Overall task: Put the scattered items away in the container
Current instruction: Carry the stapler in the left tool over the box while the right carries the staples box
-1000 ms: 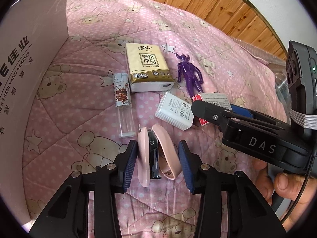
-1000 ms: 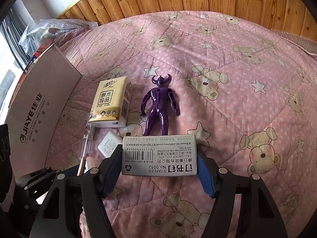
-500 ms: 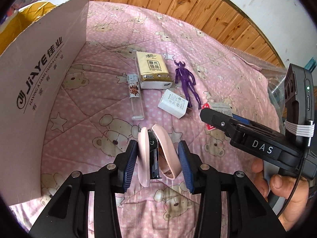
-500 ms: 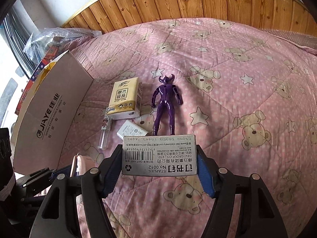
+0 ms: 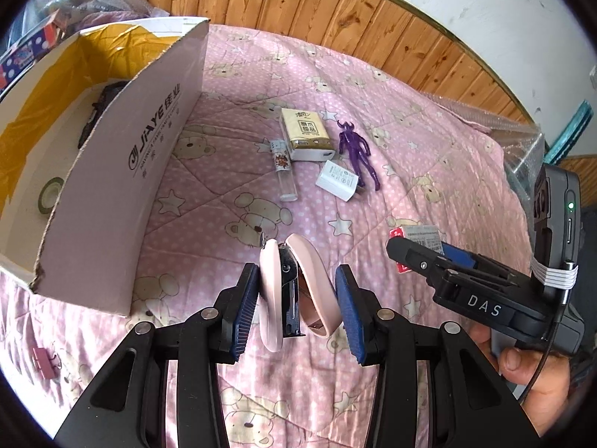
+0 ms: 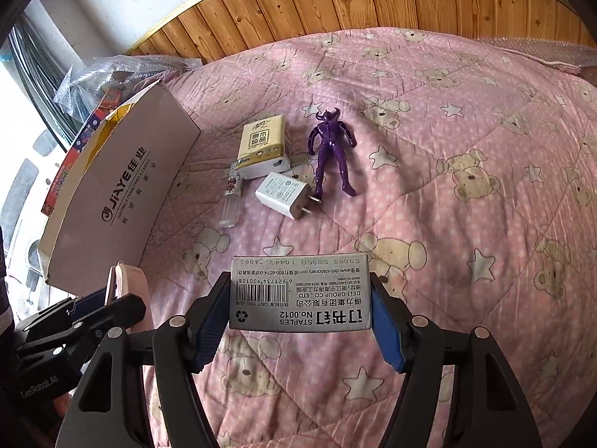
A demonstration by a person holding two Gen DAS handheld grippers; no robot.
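Carrying two finds toward the box: my left gripper (image 5: 297, 300) pinches the pink stapler (image 5: 294, 291) between its pads, and my right gripper (image 6: 300, 308) clamps the staples box (image 6: 300, 293) across its width. Both hang above the quilt (image 6: 466, 112), with the cardboard box (image 5: 123, 171) beside them to the left, open at the top. Next, I judge, each must clear its near wall before letting go. Farther off lie the lighter (image 5: 285, 171), charger (image 5: 337, 184), tissue pack (image 5: 306, 138) and purple figure (image 5: 356, 151).
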